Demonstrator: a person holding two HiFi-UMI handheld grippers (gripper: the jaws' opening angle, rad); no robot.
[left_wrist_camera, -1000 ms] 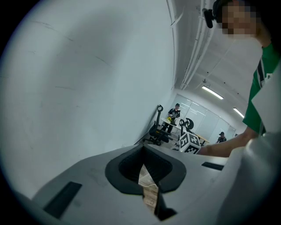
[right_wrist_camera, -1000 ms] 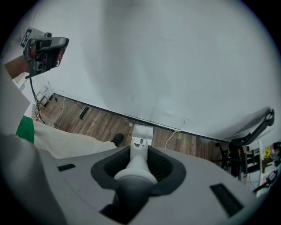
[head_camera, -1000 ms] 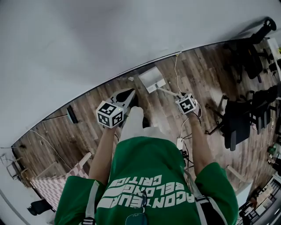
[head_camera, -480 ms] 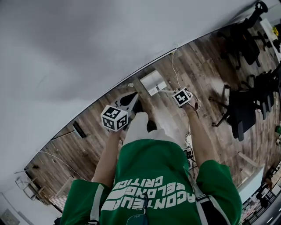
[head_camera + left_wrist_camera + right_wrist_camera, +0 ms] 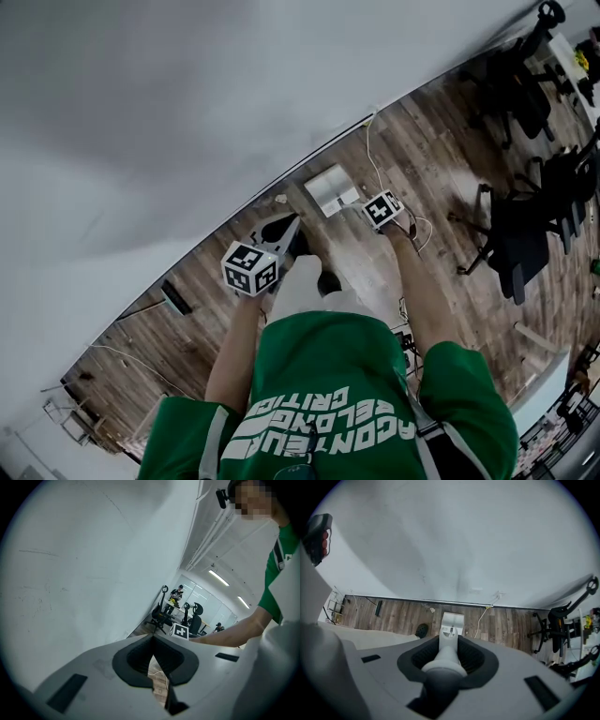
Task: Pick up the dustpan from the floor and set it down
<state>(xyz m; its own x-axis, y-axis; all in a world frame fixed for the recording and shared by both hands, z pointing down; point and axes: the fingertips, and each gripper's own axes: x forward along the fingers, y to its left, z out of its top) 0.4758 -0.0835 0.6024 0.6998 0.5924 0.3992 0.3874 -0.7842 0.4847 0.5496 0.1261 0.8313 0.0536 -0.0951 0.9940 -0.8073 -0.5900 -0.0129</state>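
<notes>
The dustpan (image 5: 330, 187) is white, with a long upright handle, and its pan is down at the wood floor close to the wall. Whether the pan touches the floor I cannot tell. My right gripper (image 5: 373, 208) points straight down and is shut on the handle's top. In the right gripper view the dustpan's handle (image 5: 449, 656) runs between the dark pads of the right gripper (image 5: 449, 641) down to the pan (image 5: 452, 624). My left gripper (image 5: 281, 230) hangs to the left of the dustpan, apart from it. The left gripper (image 5: 153, 639) has its tips together with nothing between them.
A pale wall (image 5: 187, 112) runs just behind the dustpan. A white cable (image 5: 370, 150) trails along the floor beside it. Black office chairs (image 5: 511, 244) stand at the right. A small dark object (image 5: 175, 296) lies by the skirting at the left. The person's dark shoe (image 5: 422, 630) is near the pan.
Both hands have sunk lower and shifted along the wall. The right gripper, still shut on the handle, now sits closer to the pan in the head view.
</notes>
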